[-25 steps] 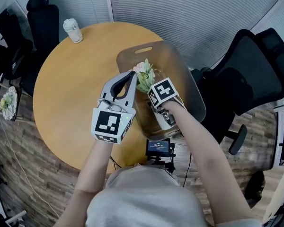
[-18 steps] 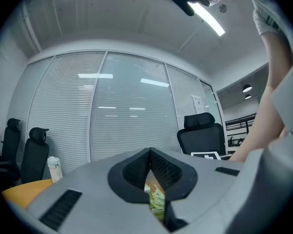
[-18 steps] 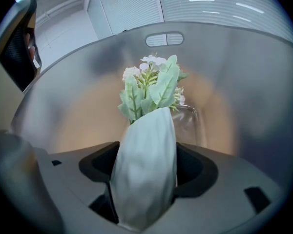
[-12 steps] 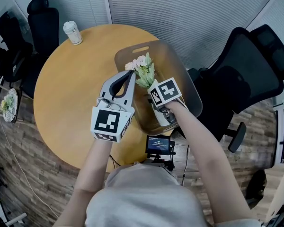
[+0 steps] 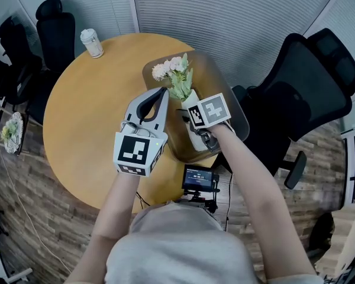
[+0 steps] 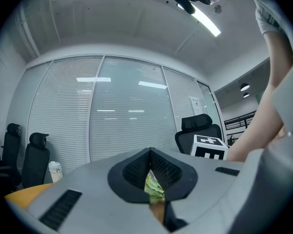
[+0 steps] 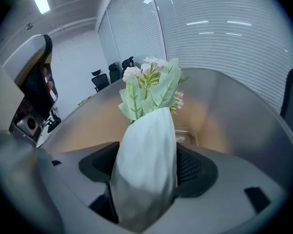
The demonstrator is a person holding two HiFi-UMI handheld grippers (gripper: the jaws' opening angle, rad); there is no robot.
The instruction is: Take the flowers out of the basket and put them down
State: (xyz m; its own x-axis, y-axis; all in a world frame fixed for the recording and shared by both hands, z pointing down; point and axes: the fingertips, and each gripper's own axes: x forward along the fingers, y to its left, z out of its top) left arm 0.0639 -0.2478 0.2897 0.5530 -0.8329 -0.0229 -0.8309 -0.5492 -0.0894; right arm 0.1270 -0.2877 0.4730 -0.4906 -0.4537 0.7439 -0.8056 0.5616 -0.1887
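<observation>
Right gripper (image 7: pixel 146 172) fingers are clamped on the white tapered pot (image 7: pixel 145 140). Its pale pink artificial flowers (image 7: pixel 149 89) project beyond the fingertips, above the translucent brown plastic basket (image 5: pixel 225 90). Left gripper (image 6: pixel 149 155) fingers are together. Risk: the smooth taper may slip through the pads.

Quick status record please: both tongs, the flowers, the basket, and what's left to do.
right tongs: shut on the white wrap of the flowers
flowers: held over the basket, blooms above its rim
left tongs: jaws together, tips by the basket's left rim; grip on the rim unclear
basket: on the right side of the table
remaining: flowers not yet set down
</observation>
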